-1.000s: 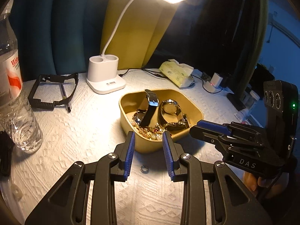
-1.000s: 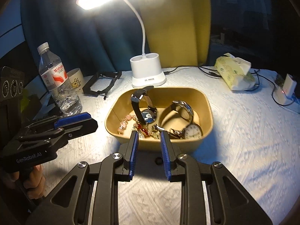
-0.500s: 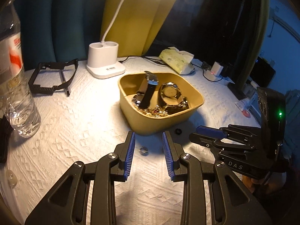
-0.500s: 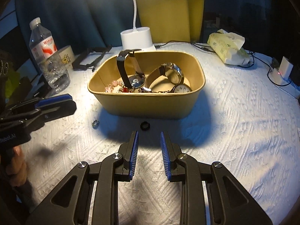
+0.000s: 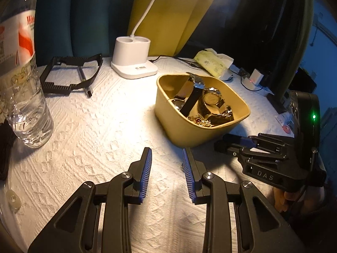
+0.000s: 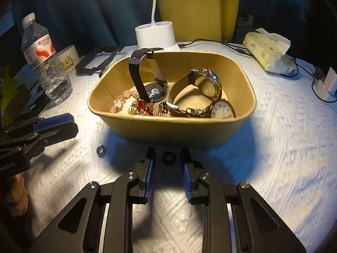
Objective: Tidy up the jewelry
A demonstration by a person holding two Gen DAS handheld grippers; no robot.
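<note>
Jewelry: I see it piled in a tan bowl (image 6: 168, 126) at the middle of the bench (image 6: 284, 147), which is covered in white textured cloth.
Bowl contents: a black-strapped watch (image 6: 137, 73) stands upright at the left, a brown-strapped watch (image 6: 202, 82) lies at the right, a white-faced watch (image 6: 223, 110) rests at the near wall, and pink beads (image 6: 122, 100) with red and gold pieces (image 6: 143, 107) sit at the near left.
Loose pieces: a black ring (image 6: 167, 157) lies on the cloth just in front of the bowl; a silver ring (image 6: 100, 149) lies to its left.
My right claw (image 6: 167, 160): released and holding nothing, its blue pads on either side of the black ring without touching it.
My left claw (image 5: 166, 162): released and holding nothing, low over bare cloth, near the bowl's left side.
Around the bowl: a white lamp base (image 6: 155, 33) behind it, a water bottle (image 6: 45, 61) at the left, a tissue pack (image 6: 269, 52) at the right.
</note>
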